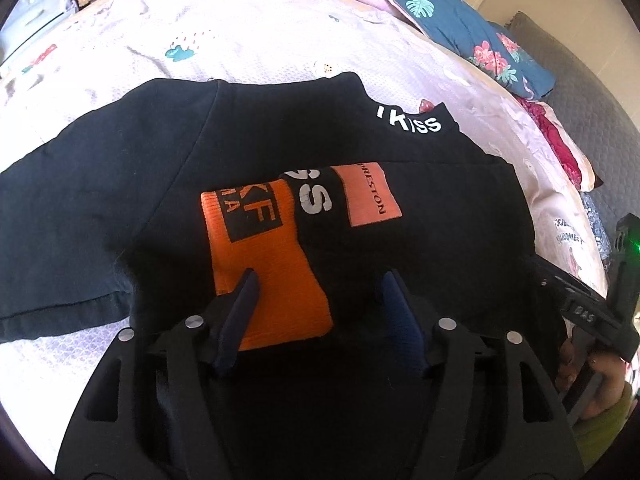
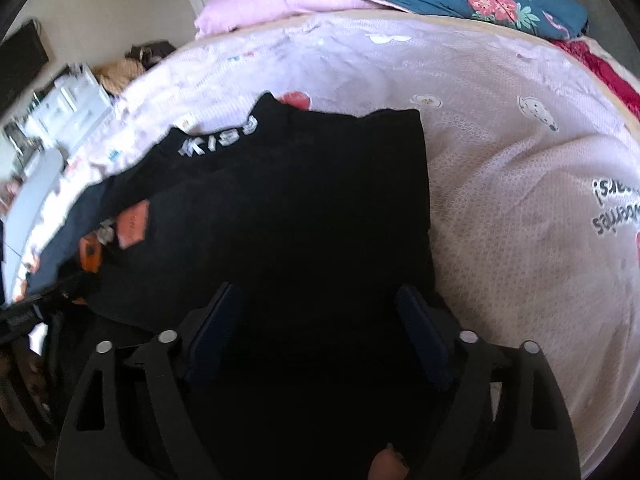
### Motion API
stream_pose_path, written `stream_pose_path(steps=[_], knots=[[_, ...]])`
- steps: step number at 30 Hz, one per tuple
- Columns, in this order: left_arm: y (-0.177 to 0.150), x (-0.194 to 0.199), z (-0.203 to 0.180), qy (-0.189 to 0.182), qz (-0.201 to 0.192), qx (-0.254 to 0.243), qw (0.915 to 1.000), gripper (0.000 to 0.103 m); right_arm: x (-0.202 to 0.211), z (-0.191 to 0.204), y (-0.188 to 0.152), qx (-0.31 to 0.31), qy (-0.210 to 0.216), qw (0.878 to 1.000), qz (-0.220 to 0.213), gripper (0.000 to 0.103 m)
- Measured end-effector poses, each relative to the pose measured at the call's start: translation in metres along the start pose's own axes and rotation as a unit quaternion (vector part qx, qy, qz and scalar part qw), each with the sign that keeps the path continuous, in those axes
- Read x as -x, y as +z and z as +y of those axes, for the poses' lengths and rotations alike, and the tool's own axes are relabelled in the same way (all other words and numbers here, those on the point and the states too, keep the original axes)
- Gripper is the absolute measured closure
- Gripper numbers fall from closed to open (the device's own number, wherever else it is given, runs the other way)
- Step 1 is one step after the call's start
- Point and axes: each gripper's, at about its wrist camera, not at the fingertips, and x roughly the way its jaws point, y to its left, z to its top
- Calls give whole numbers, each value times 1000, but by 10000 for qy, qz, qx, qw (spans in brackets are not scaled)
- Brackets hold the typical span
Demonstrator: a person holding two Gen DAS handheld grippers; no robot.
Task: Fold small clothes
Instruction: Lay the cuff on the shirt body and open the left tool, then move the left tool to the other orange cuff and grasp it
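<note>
we've got a matt black cotton-looking tee [image 1: 120,184] with flat orange and cracked white prints, a dimpled, quilted pale bedspread [image 1: 248,36], matt black plastic gripper frames with shiny metal pins [image 1: 194,322], ribbed dark blue rubbery finger pads [image 1: 400,312]

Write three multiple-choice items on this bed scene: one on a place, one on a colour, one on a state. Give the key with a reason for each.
1. Where does the black T-shirt lie?
A. On the pale bedsheet
B. In a drawer
C. On a chair

2. What colour is the big printed patch on the shirt's front?
A. Green
B. Orange
C. Yellow

3. How do the left gripper and right gripper stand?
A. Both clamped on the shirt
B. Both open above the shirt
C. One shut on a sock

Key: 1 A, sheet shows around the shirt; 2 B, the patch is orange with black lettering; 3 B, each pair of fingers stands apart, with no cloth pinched.
</note>
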Motion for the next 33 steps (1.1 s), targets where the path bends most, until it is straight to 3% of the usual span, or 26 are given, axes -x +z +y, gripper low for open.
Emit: stream_pose_path(steps=[8, 12, 18, 33], knots=[[-2, 17, 3, -105, -109, 96, 9998, 34, 28, 12, -16, -77, 83, 9993, -366, 4], [-2, 28, 9, -93, -219, 160, 9996, 21, 38, 24, -22, 25, 65, 9988, -482, 4], [-4, 45, 26, -14, -383, 340, 9987, 10, 48, 41, -25, 166, 110, 9981, -583, 4], [-9, 90, 66, 268, -843, 656, 9939, 9, 62, 101, -24, 664, 299, 9949, -692, 4]])
